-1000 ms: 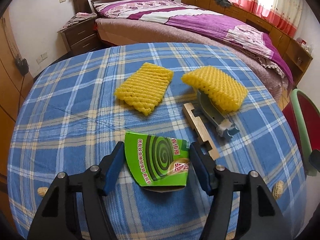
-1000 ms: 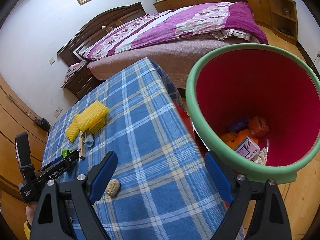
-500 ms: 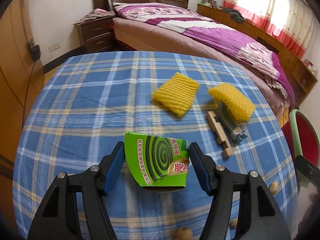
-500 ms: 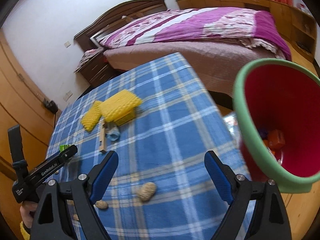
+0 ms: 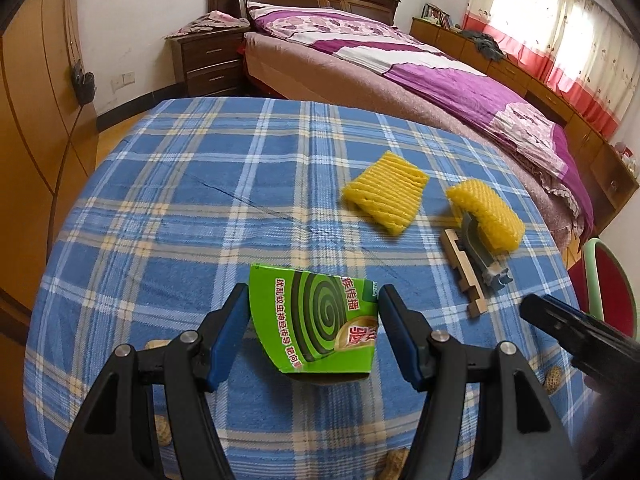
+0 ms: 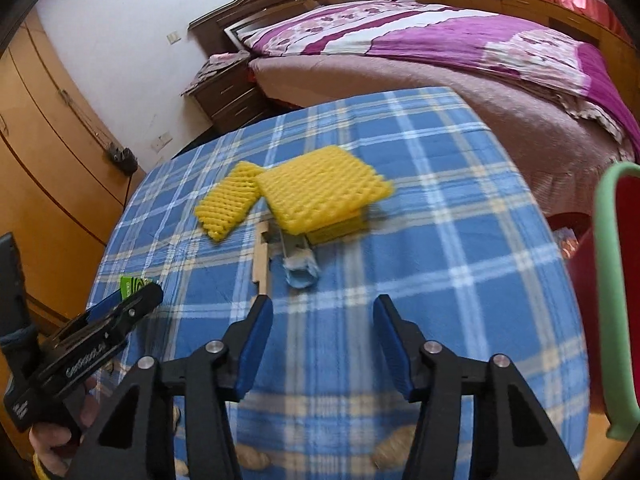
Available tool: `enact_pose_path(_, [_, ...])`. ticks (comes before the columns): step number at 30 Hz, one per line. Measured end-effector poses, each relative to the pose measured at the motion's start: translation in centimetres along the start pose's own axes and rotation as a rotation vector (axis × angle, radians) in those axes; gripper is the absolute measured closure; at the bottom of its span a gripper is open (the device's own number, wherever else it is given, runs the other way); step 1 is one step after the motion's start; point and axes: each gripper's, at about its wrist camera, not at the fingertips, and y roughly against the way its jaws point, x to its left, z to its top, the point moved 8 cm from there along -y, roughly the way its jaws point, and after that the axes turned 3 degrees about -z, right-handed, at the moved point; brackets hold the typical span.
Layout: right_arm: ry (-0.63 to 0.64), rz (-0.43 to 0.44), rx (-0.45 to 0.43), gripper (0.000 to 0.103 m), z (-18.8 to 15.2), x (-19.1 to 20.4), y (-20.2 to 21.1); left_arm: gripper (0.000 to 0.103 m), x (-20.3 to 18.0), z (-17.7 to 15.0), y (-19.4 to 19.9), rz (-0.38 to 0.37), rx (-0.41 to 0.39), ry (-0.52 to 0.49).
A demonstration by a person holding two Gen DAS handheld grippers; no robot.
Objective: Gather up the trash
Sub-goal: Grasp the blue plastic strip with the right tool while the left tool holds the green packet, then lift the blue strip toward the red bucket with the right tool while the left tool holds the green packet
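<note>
My left gripper is shut on a green mosquito-coil box, held a little above the blue plaid table. In the right wrist view that gripper shows at the lower left, in a person's hand. My right gripper hovers over the table's near edge; its jaws are closing with nothing between them. Two yellow foam nets lie ahead of it. A wooden strip and a grey-blue piece lie just before them. Peanuts lie under the right gripper.
A red bin with a green rim stands off the table's right edge. A bed lies beyond the table, and wooden wardrobes line the left wall. More peanuts dot the near edge of the cloth.
The right gripper swung left, from over the bin to over the table, and its jaws narrowed. The left gripper drifted left with the box still in its grip.
</note>
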Motion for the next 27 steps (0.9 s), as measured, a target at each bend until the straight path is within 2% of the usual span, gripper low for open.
enact_pose_path(11, [0.045,-0.026,0.009,0.058,1.0,0.9,-2.4,0.037,0.1,-0.2,-0.4,-0.016,0.009,0.010])
enact_pose_path(14, [0.064,-0.035,0.004,0.064,1.2,1.2,-2.6,0.037,0.1,-0.2,-0.4,-0.020,0.011,0.012])
enact_pose_path(18, [0.098,-0.035,0.001,0.081,1.0,1.7,-2.8,0.037,0.1,-0.3,-0.4,-0.022,0.012,0.014])
enact_pose_path(27, [0.116,0.009,-0.014,0.083,-0.4,2.4,-0.9,0.037,0.1,-0.5,0.3,-0.028,0.005,0.022])
